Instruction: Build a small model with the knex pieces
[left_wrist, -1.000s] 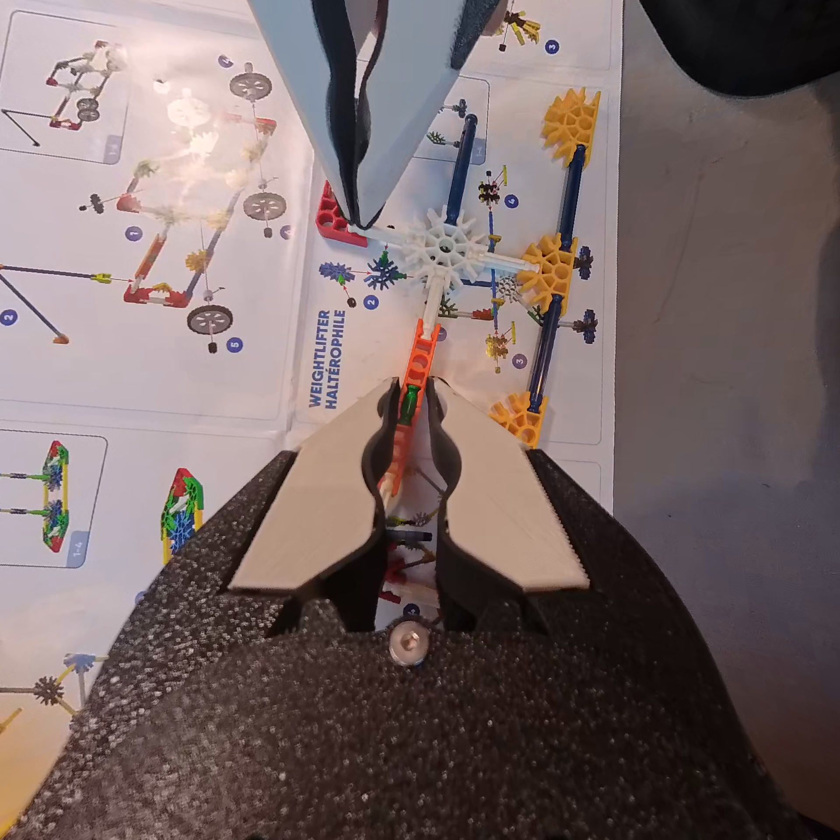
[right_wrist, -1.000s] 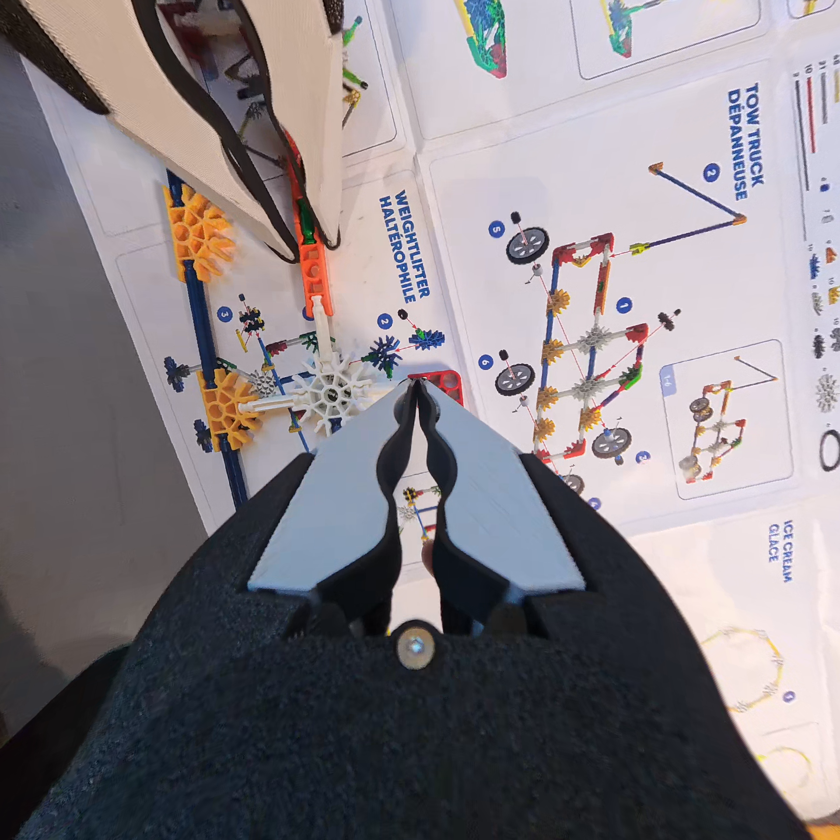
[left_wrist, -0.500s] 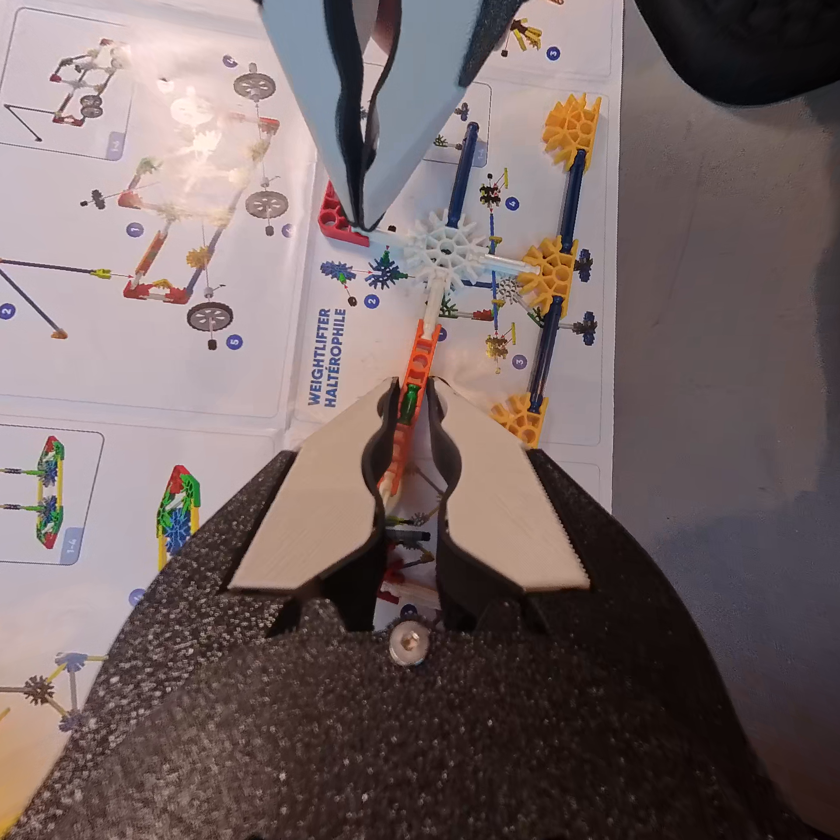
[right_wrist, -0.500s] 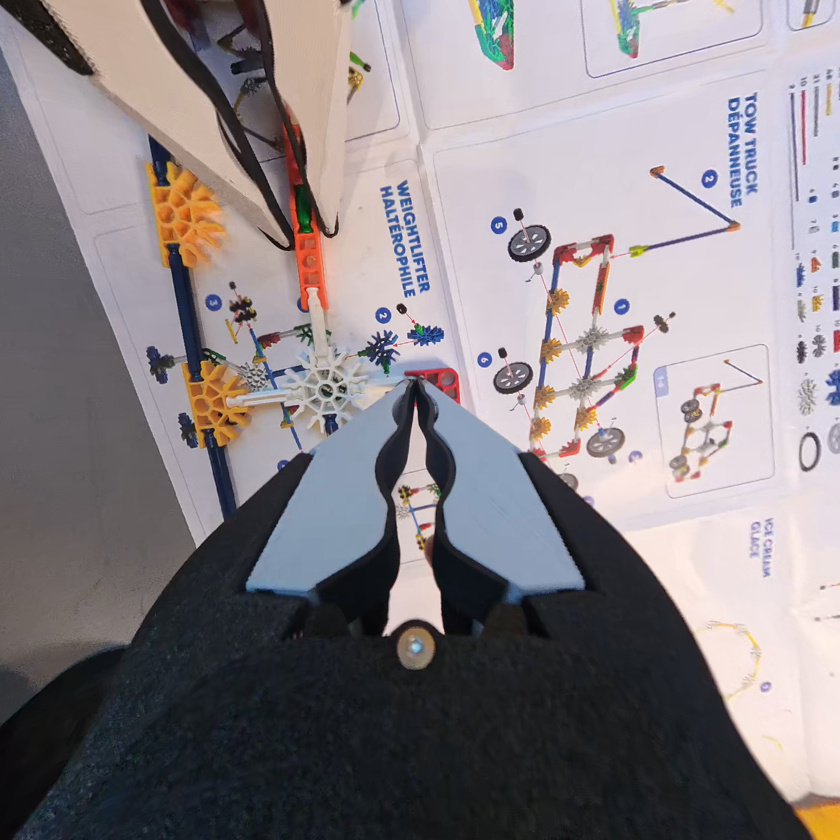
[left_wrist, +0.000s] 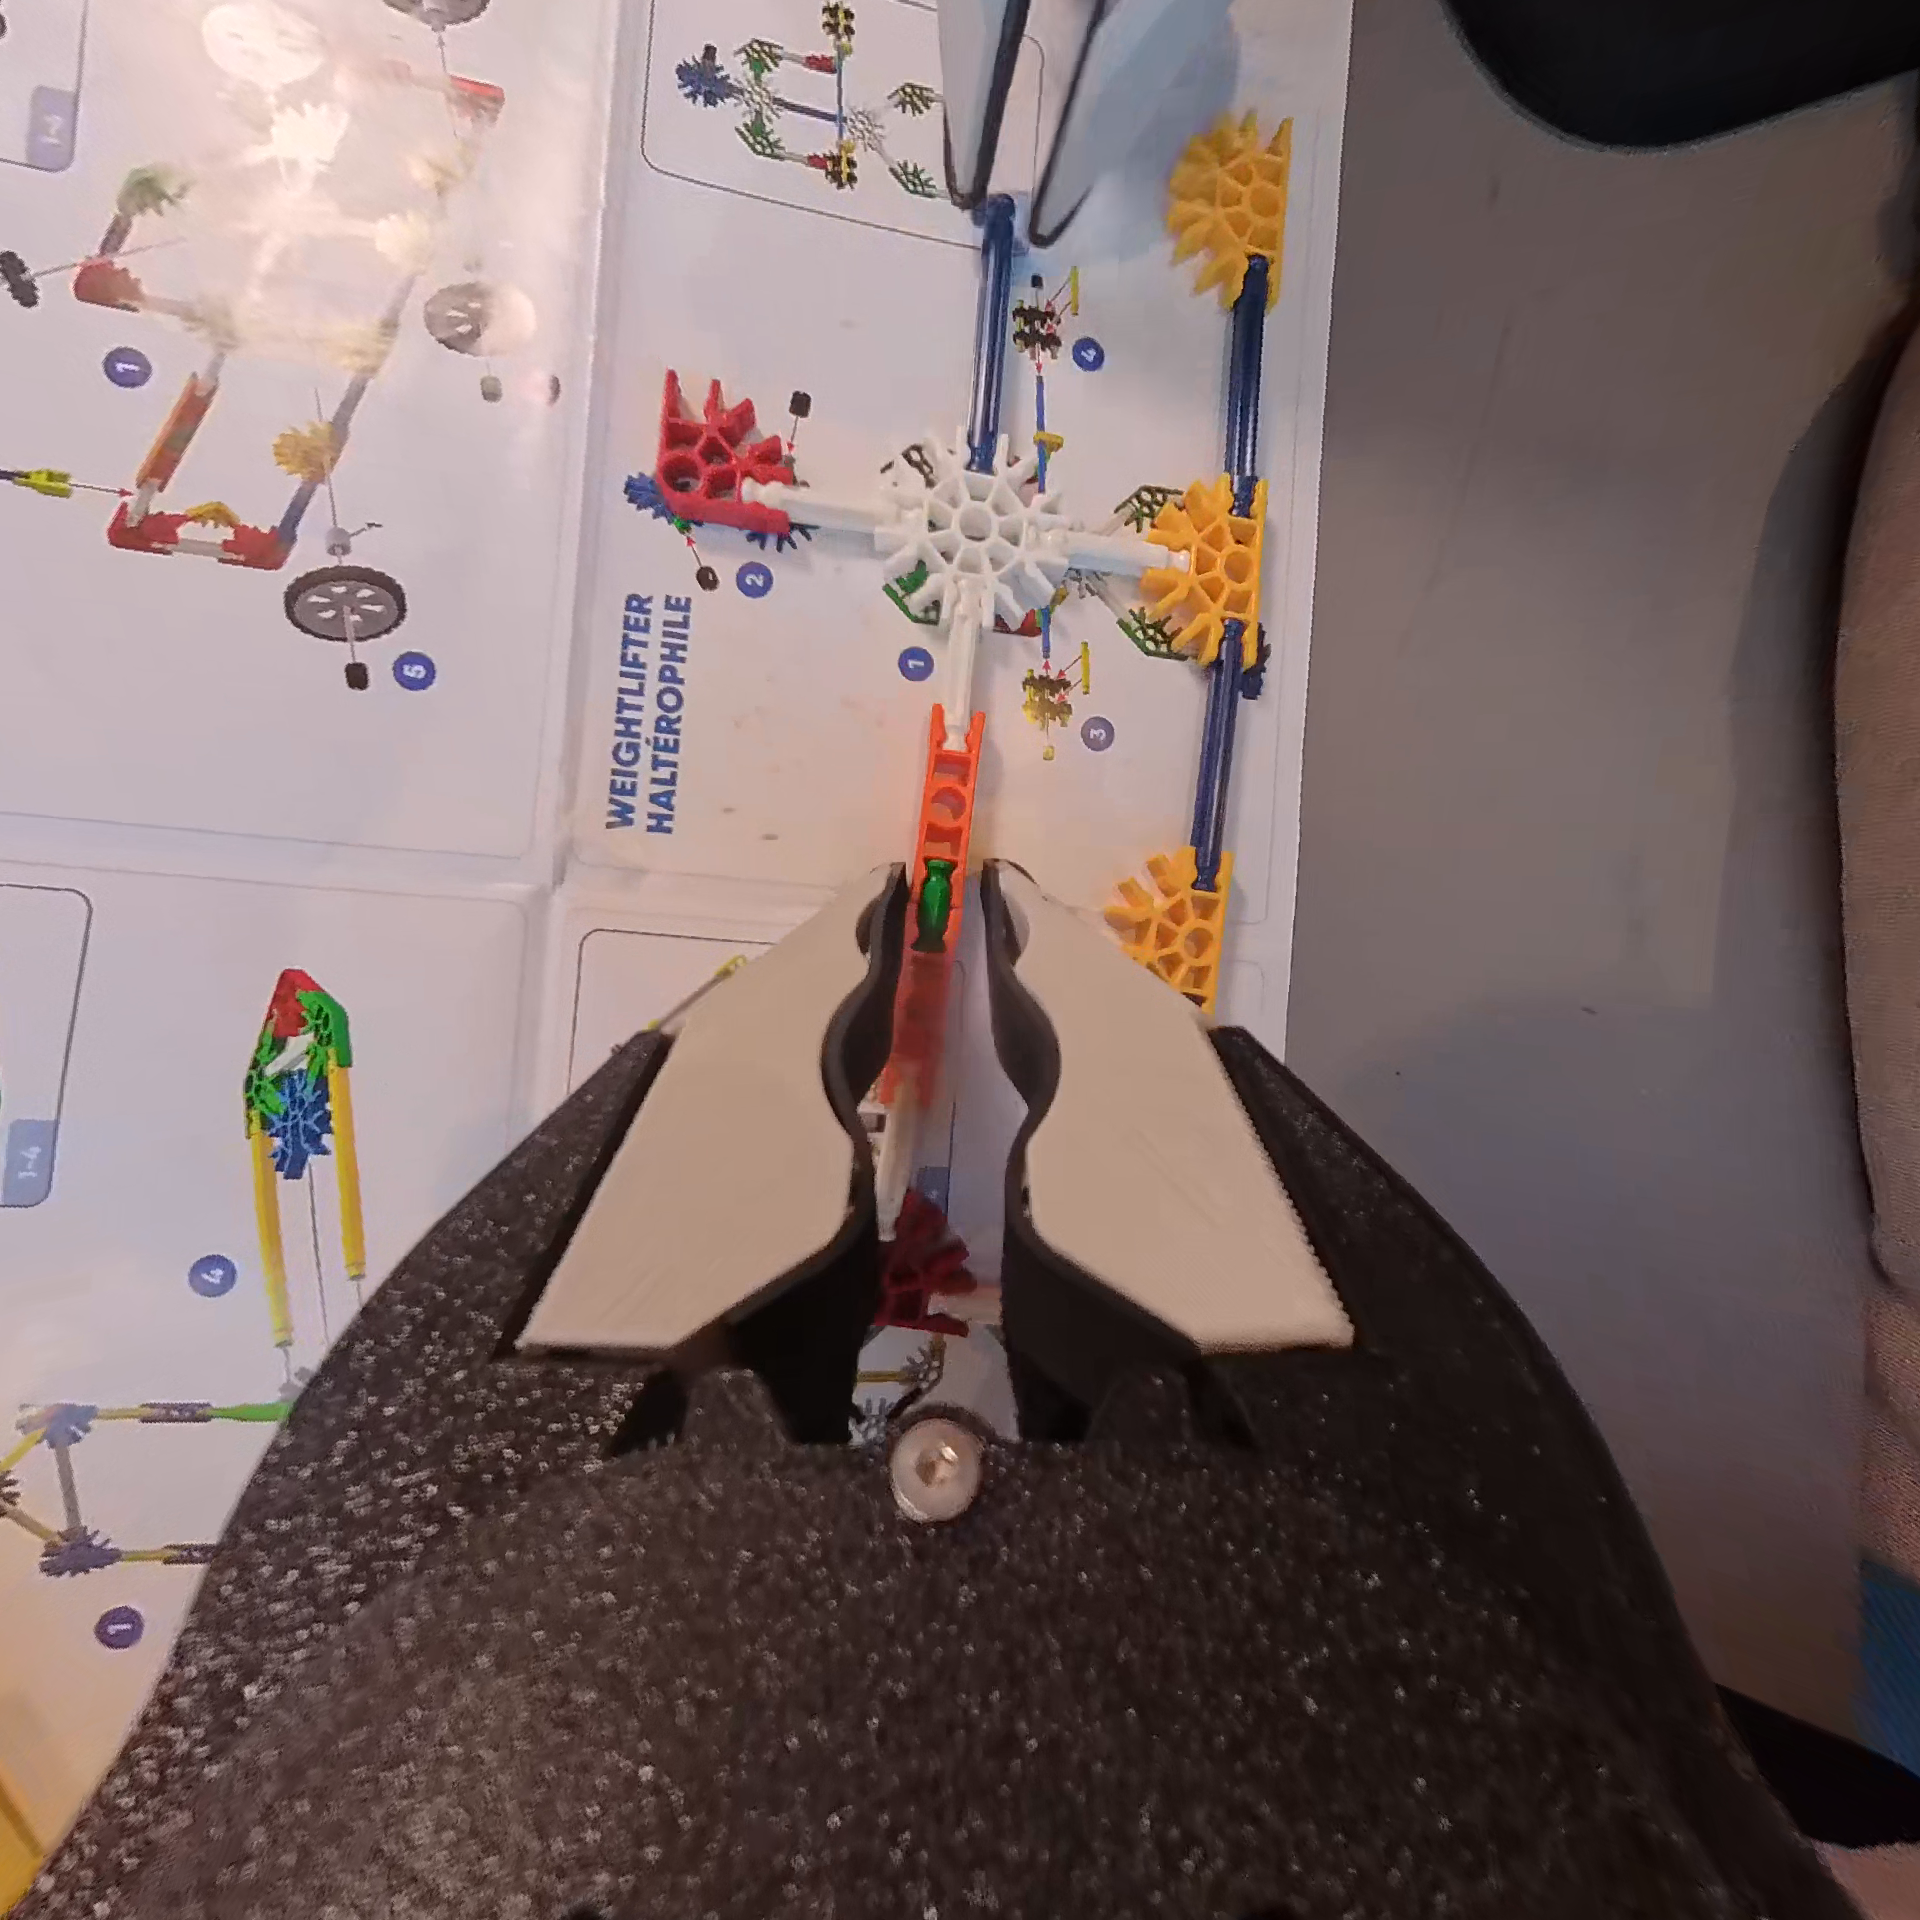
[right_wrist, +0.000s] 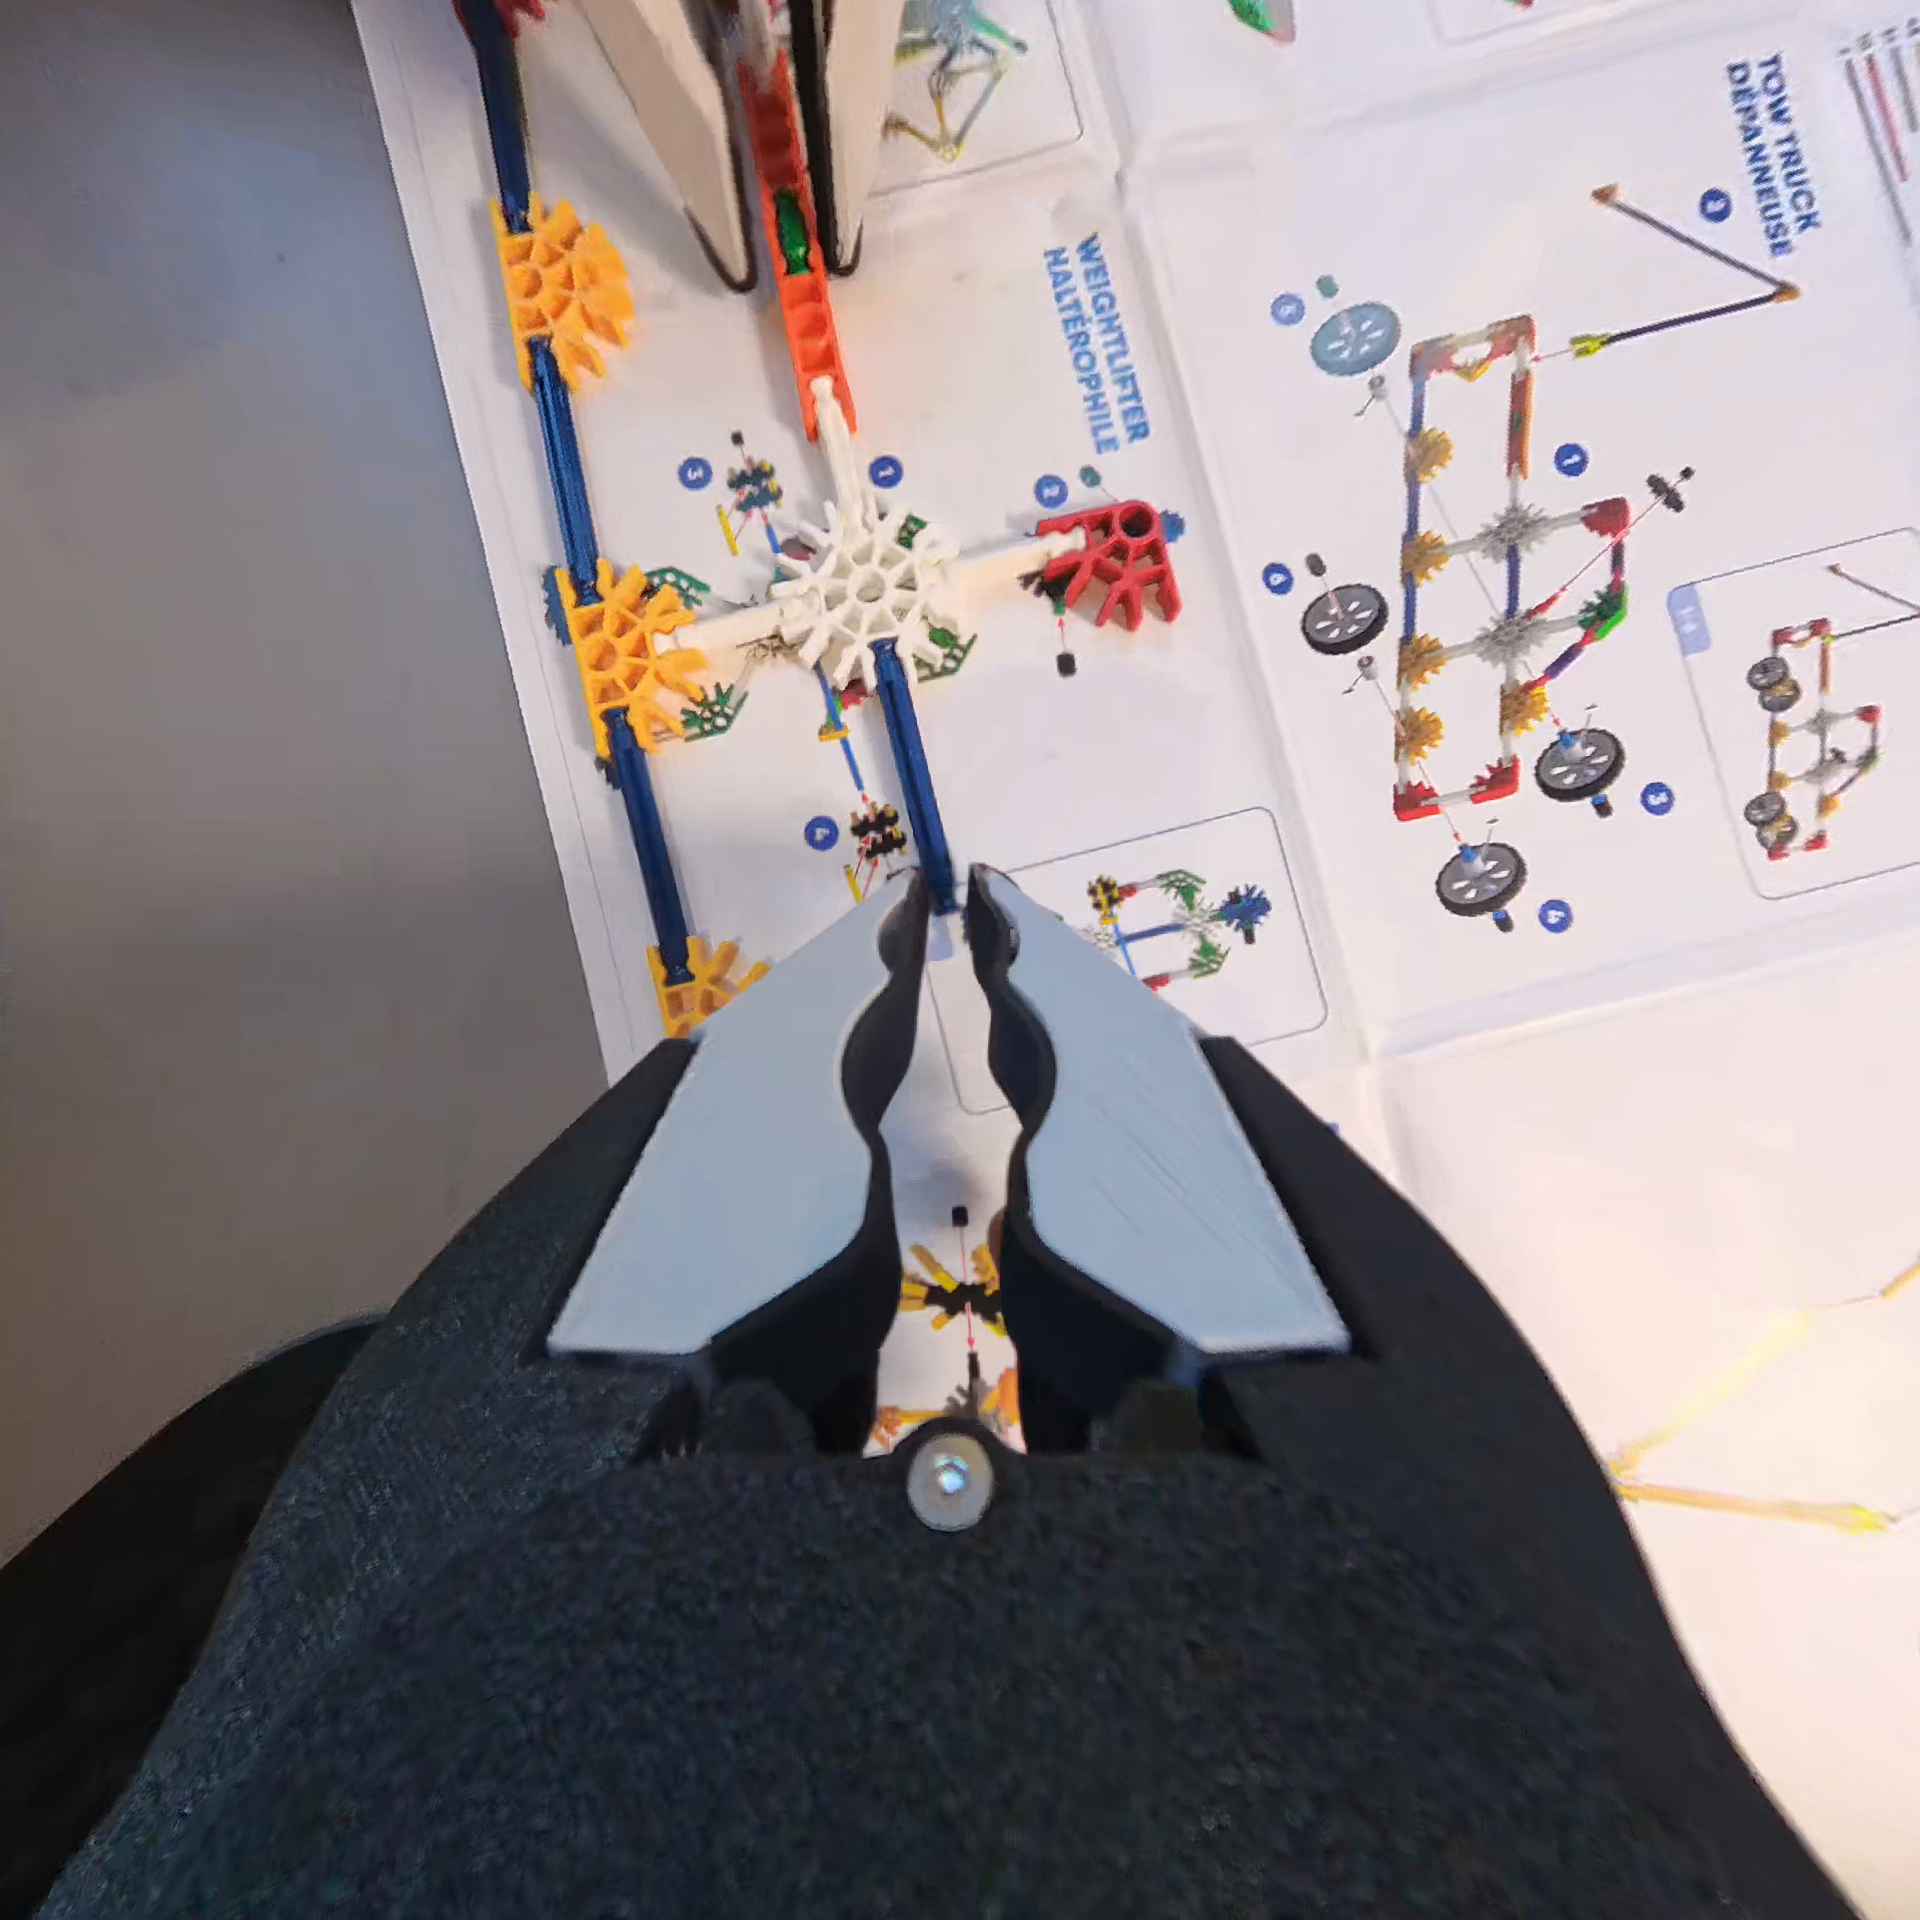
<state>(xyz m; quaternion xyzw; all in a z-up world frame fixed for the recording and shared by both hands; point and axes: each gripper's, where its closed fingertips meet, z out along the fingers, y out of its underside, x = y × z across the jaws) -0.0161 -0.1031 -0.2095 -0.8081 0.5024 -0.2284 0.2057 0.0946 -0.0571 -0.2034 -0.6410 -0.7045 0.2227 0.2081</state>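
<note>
1. Two grippers meet one toy frame from opposite ends. Our left gripper (left_wrist: 940, 883) has its jaws drawn narrow about the orange connector (left_wrist: 948, 800), which carries a short green rod (left_wrist: 933, 902); whether the pads actually press it we cannot tell.
2. Our right gripper (right_wrist: 943, 891) has its jaws nearly closed around the free end of a blue rod (right_wrist: 912, 774); contact is unclear.
3. Both pieces run into the white snowflake connector (left_wrist: 975, 525) at the frame's centre. White rods from that hub reach the red connector (left_wrist: 717, 457) and the middle yellow connector (left_wrist: 1210, 566).
4. Three yellow connectors, joined by blue rods, line the sheet's edge next to the grey bench (left_wrist: 1558, 727).
5. Everything lies on a printed instruction sheet (left_wrist: 312, 727) covering the bench.
</note>
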